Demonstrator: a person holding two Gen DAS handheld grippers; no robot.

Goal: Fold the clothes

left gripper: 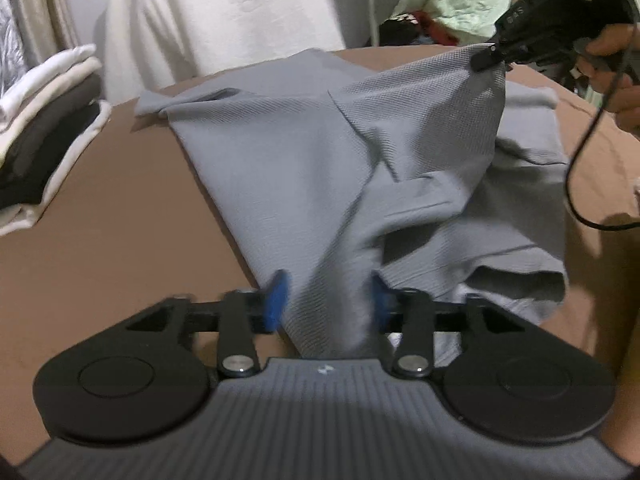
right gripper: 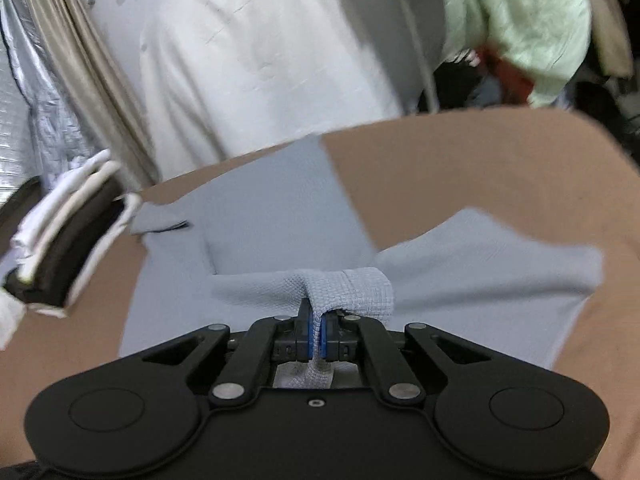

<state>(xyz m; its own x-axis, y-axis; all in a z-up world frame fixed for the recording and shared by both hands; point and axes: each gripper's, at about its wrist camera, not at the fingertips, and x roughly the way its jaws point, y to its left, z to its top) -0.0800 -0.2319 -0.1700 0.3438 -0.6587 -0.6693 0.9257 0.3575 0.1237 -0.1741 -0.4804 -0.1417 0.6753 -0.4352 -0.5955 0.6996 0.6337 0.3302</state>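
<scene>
A grey textured garment (left gripper: 304,168) lies partly spread on the brown table (left gripper: 112,248). My left gripper (left gripper: 326,300) is open, its blue pads (left gripper: 276,300) standing apart on either side of a raised fold of the garment near its front edge. My right gripper (right gripper: 315,338) is shut on a hem of the grey garment (right gripper: 260,232) and holds it lifted above the table (right gripper: 480,168). In the left wrist view the right gripper (left gripper: 490,58) shows at the upper right, pinching a corner of the cloth high up.
A stack of folded white and black clothes (left gripper: 44,128) sits at the table's left edge, also in the right wrist view (right gripper: 64,248). A white cloth-draped shape (left gripper: 224,12) stands behind the table. A black cable (left gripper: 576,168) hangs from the right gripper.
</scene>
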